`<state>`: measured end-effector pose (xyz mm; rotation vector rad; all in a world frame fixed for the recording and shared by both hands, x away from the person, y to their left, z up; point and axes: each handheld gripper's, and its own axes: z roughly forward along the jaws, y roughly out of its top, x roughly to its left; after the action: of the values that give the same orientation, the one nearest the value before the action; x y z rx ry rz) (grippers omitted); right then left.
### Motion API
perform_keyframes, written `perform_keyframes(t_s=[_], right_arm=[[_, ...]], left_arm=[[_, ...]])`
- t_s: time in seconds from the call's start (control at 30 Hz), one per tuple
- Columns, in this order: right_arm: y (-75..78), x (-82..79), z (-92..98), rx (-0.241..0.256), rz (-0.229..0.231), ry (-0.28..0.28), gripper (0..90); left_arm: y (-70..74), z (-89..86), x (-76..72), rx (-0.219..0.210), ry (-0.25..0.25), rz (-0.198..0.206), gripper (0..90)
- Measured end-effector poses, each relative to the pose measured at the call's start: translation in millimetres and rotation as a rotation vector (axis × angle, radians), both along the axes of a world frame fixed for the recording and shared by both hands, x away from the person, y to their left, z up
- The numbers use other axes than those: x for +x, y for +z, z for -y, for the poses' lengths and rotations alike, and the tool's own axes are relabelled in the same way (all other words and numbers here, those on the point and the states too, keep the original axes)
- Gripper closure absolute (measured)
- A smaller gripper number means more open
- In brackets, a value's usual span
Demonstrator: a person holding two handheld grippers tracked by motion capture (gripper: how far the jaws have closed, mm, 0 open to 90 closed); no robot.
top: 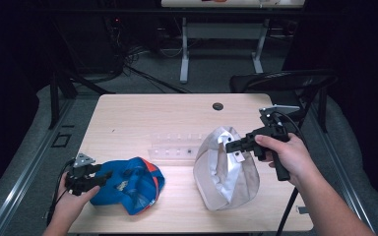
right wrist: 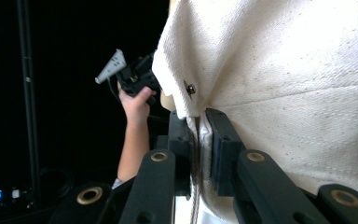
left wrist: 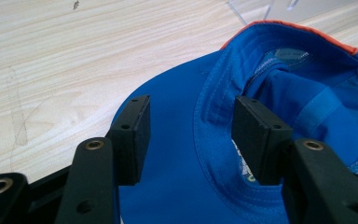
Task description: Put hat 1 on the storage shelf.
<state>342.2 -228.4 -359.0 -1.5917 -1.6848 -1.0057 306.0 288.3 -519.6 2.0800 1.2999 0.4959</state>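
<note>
The bench (top: 128, 118) carries two caps; the white cap (top: 224, 172) stands right of centre, its edge pinched tight in the right hand-held gripper (top: 234, 145); the blue cap (top: 133, 184) lies front-left, its brim between the spread jaws of the left hand-held gripper (top: 103, 178).

Blue cap (top: 133, 184), cream cap (top: 224, 172) (lifted)

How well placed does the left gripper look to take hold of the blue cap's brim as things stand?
Probably well: the left gripper stands open with the blue cap's brim between its jaws, and nothing lies in the way. Closing should be enough.
</note>
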Motion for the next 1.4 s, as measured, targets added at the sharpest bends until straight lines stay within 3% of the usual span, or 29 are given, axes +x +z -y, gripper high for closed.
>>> perform_keyframes(t_s=[0.33, 0.7, 1.4], right_arm=[[14.3, 9.6, -14.3, 0.045, 0.033, -0.009, 81.5], [27.7, 21.7, -29.1, 0.061, 0.060, -0.013, 81.5], [39.5, 64.3, -71.8, 0.083, 0.072, -0.071, 81.5]], left_arm=[[2.0, 3.8, -0.7, 0.012, -0.013, -0.002, 48.0], [3.1, 9.9, -2.5, 0.017, -0.028, 0.009, 47.9], [0.4, 13.8, -2.4, 0.019, -0.045, 0.001, 47.8]])
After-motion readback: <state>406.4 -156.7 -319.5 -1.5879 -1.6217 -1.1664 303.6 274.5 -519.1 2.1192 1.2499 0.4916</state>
